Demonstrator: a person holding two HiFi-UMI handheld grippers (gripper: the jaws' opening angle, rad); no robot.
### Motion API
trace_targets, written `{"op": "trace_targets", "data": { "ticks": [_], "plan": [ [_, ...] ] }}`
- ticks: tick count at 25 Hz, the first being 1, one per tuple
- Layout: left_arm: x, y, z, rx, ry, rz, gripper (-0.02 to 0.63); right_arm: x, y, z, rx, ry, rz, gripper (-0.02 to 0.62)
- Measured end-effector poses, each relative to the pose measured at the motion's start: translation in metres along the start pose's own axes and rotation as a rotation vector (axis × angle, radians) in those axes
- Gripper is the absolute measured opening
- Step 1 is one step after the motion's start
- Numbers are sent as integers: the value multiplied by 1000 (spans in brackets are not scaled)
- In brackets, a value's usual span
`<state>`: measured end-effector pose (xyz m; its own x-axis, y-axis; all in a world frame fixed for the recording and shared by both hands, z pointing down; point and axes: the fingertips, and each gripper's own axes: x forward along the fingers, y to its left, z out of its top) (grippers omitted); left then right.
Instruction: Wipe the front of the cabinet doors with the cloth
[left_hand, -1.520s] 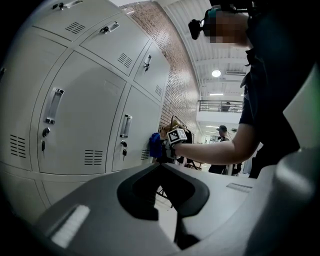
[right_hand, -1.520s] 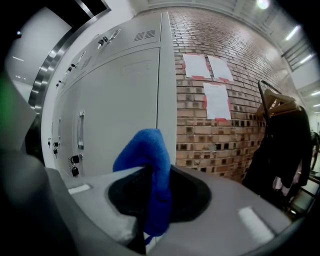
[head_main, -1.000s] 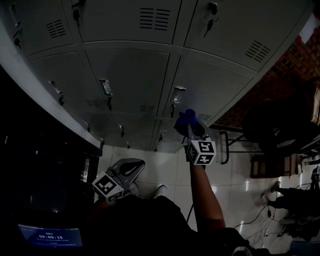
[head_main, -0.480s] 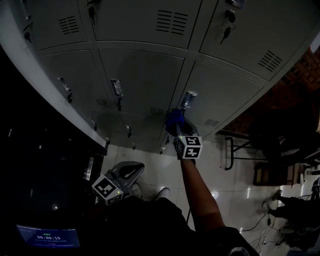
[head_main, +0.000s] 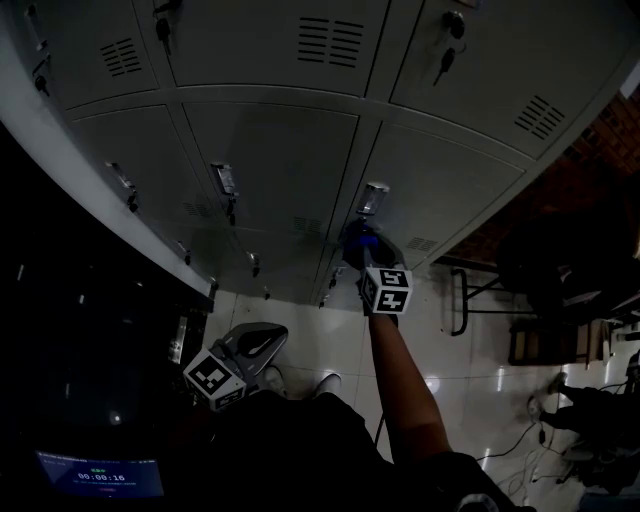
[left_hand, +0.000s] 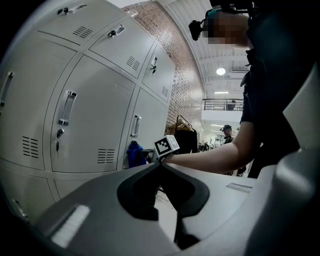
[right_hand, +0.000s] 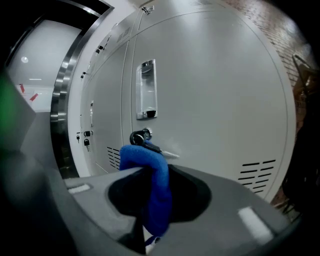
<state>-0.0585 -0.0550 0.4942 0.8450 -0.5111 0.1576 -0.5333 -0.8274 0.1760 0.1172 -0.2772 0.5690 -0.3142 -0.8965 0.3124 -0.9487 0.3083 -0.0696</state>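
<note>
Grey metal cabinet doors (head_main: 280, 160) fill the top of the head view. My right gripper (head_main: 362, 250) is shut on a blue cloth (head_main: 358, 243) and holds it against a lower door (head_main: 440, 190), just below that door's handle (head_main: 372, 200). In the right gripper view the cloth (right_hand: 150, 185) hangs folded between the jaws, right in front of the key lock (right_hand: 140, 137) and under the handle (right_hand: 146, 90). My left gripper (head_main: 266, 334) hangs low near the floor, away from the doors, shut and holding nothing. From the left gripper view, the cloth (left_hand: 134, 154) touches the door.
Each door has a handle, a key lock and a vent (right_hand: 257, 175). A dark metal frame (head_main: 462, 300) stands on the tiled floor at the right. Cables and clutter (head_main: 560, 400) lie further right. A dark screen (head_main: 100, 472) glows at the lower left.
The right gripper swept the cloth left across the door under the handle, then came a little back to the right. The left gripper stayed low.
</note>
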Motion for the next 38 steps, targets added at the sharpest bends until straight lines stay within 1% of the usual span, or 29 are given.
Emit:
{"op": "trace_targets", "data": {
  "ticks": [12,18,26,30,33,35,38],
  "plan": [
    [41,-17,6,15,-5,-86,0,-35,-85,-11,42,-1,-127,67],
    [51,-24,8,12,0,-102,0,-56,-131,-17,69,1,-208,67],
    [58,-31,7,-1,3,-108,0,-79,-181,-21,75,5,-285,67],
    [59,-35,5,5,7,-105,0,-88,-192,-21,93,-5,-307,67],
    [57,-39,4,9,7,-104,0,-98,-188,-16,103,-33,-303,67],
    [55,-40,5,8,5,-102,0,-104,-180,-10,109,-59,-290,67],
    [51,-42,7,8,-3,-100,0,-113,-155,-3,105,-78,-249,67]
  ]
}}
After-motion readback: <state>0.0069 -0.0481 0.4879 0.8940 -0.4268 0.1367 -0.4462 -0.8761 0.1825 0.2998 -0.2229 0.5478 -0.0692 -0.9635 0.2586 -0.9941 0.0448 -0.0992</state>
